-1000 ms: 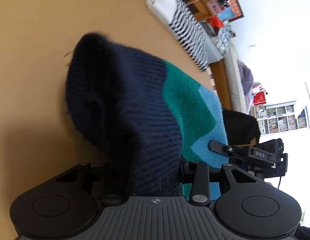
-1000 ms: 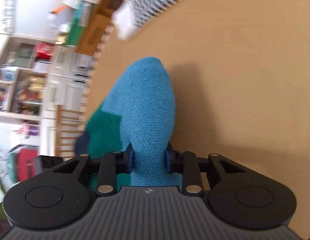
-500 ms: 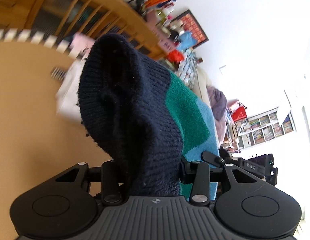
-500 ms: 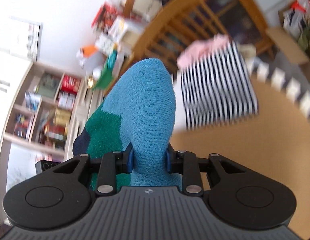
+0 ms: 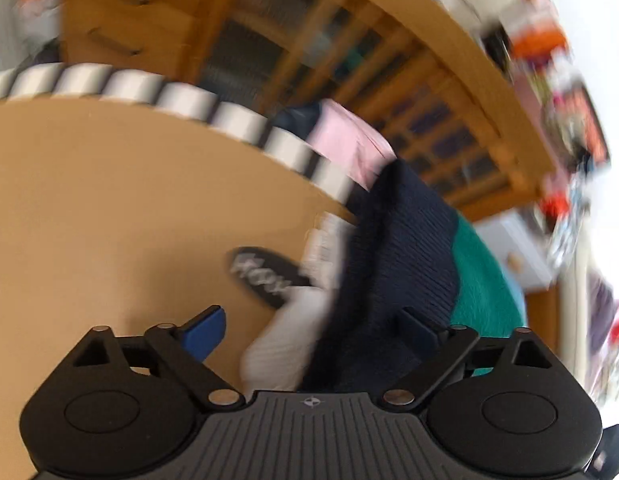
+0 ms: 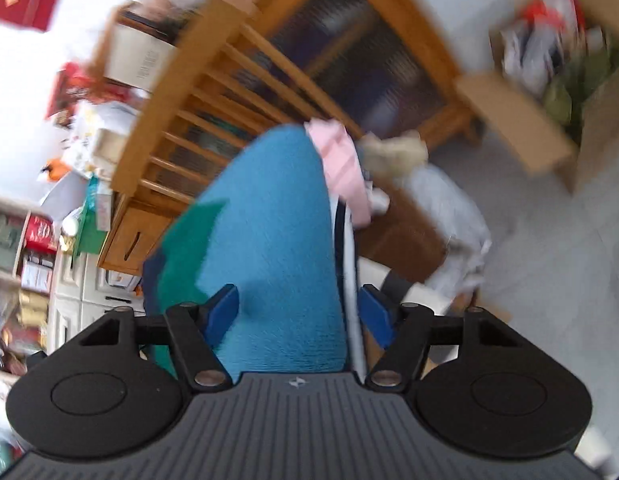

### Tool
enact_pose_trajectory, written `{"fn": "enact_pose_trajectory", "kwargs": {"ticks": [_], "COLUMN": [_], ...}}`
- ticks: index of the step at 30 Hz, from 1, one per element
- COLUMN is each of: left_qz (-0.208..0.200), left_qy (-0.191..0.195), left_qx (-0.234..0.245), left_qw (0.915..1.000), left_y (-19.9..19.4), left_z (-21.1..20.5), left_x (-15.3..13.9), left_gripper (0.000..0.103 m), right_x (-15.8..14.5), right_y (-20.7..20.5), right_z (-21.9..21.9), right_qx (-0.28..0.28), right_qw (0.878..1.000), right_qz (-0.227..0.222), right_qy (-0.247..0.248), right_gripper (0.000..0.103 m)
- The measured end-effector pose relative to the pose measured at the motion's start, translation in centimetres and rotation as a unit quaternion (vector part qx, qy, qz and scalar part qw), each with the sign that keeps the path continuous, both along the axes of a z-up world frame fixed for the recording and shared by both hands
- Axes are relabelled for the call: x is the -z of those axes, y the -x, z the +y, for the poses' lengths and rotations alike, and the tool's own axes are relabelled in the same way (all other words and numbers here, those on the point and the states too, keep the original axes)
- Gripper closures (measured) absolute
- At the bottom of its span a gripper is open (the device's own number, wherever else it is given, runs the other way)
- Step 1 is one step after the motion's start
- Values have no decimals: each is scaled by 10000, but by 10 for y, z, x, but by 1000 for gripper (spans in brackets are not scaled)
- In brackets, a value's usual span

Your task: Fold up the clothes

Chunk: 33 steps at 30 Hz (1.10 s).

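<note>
- Half done at best, judging by the left wrist view: left gripper [image 5: 313, 328] spread wide, gripping nothing. Knit sweater [image 5: 409, 264] slumped at 3 o'clock against one finger, over a white garment [image 5: 285, 344] on the table [image 5: 89, 200].
- Right wrist view: right gripper [image 6: 297, 312] likewise wide, sweater's blue end loose between the pads, reaching to 12 o'clock. Too blurred to confirm a neat fold; squaring probably left.

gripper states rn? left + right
Left tongs: open, sweater lying loose between the fingers.
Right tongs: open, same sweater between them, ungripped.
</note>
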<state>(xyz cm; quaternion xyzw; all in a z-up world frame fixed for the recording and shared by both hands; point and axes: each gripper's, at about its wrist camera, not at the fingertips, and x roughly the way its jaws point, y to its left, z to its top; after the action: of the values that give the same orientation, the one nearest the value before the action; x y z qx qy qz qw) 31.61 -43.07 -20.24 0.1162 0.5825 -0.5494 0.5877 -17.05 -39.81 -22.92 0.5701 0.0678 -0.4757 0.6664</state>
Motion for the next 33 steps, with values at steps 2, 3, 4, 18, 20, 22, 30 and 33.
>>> {"fn": "enact_pose_trajectory", "kwargs": {"ticks": [2, 3, 4, 18, 20, 22, 30, 33], "left_qz": [-487, -825, -1092, -3193, -3157, -2748, -2381, -2404], "left_qy": [939, 1502, 1947, 1775, 1557, 1276, 1583, 1712], "left_qx": [-64, 18, 177, 1599, 1533, 1282, 1451, 1502], "left_qw": [9944, 9852, 9746, 9171, 9234, 9443, 9472, 9436], "left_y": [2, 14, 34, 178, 167, 130, 133, 135], "left_z": [17, 24, 27, 70, 85, 86, 210, 250], "left_x": [-28, -44, -54, 24, 8, -22, -74, -74], "left_gripper": [16, 16, 16, 41, 26, 15, 1, 0], "right_x": [-38, -50, -62, 15, 5, -22, -78, -78], "right_y": [-9, -23, -38, -141, -145, -140, -138, -148], "right_z": [12, 13, 14, 45, 50, 65, 198, 233], "right_qx": [-256, -410, -564, -1002, -1076, -875, -538, -661], "right_qw": [9917, 9829, 9710, 9309, 9268, 9364, 9249, 9211], "right_qz": [665, 1058, 1448, 2818, 2942, 2696, 2768, 2871], "right_qy": [1074, 1449, 1820, 2097, 2073, 2070, 2551, 2545], "right_gripper": [51, 71, 90, 95, 92, 89, 24, 18]}}
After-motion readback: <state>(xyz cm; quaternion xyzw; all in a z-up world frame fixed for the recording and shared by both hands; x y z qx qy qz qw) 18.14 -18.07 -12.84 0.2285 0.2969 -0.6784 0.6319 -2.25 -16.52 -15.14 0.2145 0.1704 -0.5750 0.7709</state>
